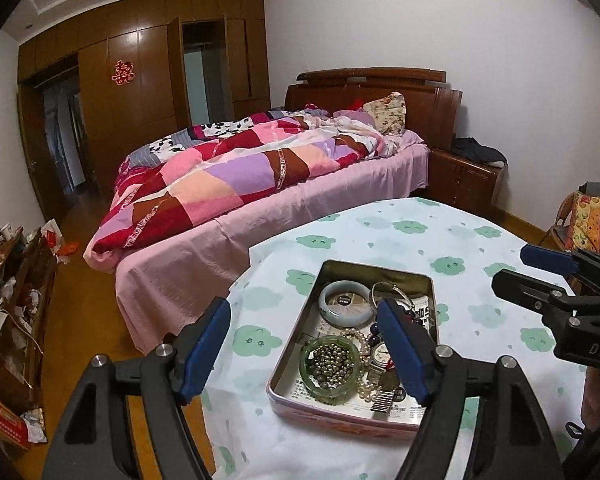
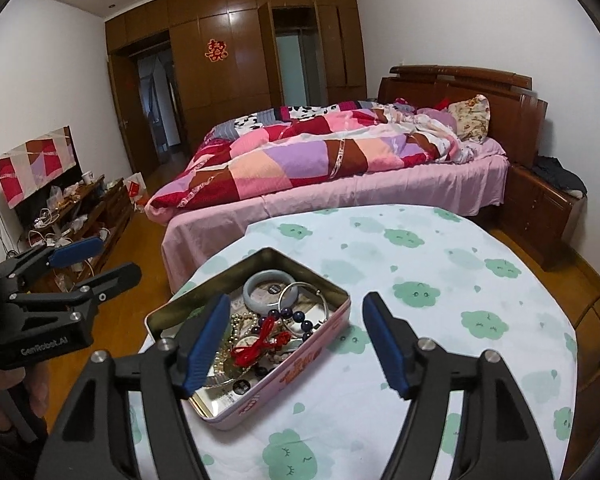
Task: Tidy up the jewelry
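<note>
Both claws spread wide, empty: left claw (image 1: pixel 304 350) reads "GenRobot.AI", right claw (image 2: pixel 294 340) shows "DAS"; one open tin (image 2: pixel 332 300) on the cloud-print worktop (image 2: pixel 440 264) holds two bangles, one red cord (image 2: pixel 260 338), beads.

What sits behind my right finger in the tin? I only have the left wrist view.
Observer: A string of dark beads, curving under the silver bangle.
Operator: Is the right hand-held gripper carrying anything?
Observer: No. The right hand-held gripper is open and empty, one finger over the tin, the other over the tablecloth.
Operator: I see a red speck by the watch.
Observer: That is a red knotted cord lying on top of the pile.
</note>
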The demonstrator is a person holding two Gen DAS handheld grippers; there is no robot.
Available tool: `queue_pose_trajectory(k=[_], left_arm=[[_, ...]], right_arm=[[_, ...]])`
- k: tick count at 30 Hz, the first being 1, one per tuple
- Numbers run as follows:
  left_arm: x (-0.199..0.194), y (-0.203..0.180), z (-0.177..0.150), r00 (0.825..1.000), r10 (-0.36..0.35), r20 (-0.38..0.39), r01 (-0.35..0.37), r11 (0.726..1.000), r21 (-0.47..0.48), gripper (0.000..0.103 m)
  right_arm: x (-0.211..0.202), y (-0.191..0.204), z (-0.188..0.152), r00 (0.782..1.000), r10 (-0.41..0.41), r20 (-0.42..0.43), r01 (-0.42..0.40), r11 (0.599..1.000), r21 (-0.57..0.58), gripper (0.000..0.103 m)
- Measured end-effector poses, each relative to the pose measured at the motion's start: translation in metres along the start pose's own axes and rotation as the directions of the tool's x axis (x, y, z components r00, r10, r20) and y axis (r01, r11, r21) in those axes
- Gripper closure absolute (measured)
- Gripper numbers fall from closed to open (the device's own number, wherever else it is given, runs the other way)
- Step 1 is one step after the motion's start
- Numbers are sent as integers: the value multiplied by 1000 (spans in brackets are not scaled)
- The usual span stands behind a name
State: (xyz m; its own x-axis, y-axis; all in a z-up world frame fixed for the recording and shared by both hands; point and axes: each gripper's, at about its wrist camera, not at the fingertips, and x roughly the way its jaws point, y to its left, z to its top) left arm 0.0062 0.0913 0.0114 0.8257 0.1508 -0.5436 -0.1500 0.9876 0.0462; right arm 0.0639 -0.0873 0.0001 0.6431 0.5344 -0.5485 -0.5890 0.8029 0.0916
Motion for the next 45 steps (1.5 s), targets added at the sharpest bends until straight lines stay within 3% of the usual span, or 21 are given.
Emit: queue_pose_trajectory(k=[45], left_arm=[[-2,3,-2,1000,11,-6,-11,1000,-4,27]], right_arm=[[-4,-1,-3,1000,-3,7,3,1000,2,27]])
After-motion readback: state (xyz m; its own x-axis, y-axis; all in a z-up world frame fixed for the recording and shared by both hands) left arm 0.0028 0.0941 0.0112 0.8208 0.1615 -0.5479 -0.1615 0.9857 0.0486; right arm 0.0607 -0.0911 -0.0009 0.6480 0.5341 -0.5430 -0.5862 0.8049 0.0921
